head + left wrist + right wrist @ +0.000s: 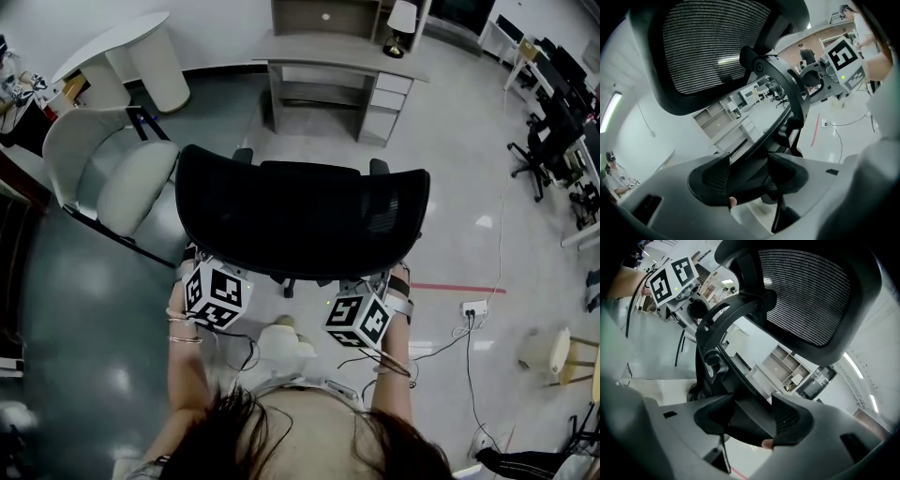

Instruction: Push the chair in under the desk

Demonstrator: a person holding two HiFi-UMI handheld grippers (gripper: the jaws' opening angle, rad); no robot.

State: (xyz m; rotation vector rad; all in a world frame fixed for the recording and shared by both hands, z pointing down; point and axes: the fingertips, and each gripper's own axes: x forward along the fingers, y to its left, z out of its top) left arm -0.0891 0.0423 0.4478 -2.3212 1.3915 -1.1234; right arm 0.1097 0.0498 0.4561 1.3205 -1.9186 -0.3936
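I have the left gripper and right gripper each clamped narrow on the lower rim of the chair at mid-frame. The bench stands well apart at the top. With that slick hard rim, springy black mesh and curved back, I reckon an uneven push could slip a grip or swing the chair off line on the glossy floor.

On the glossy floor, 1 black mesh chair is stood, 1 grey desk beyond it, 1 white armchair beside.
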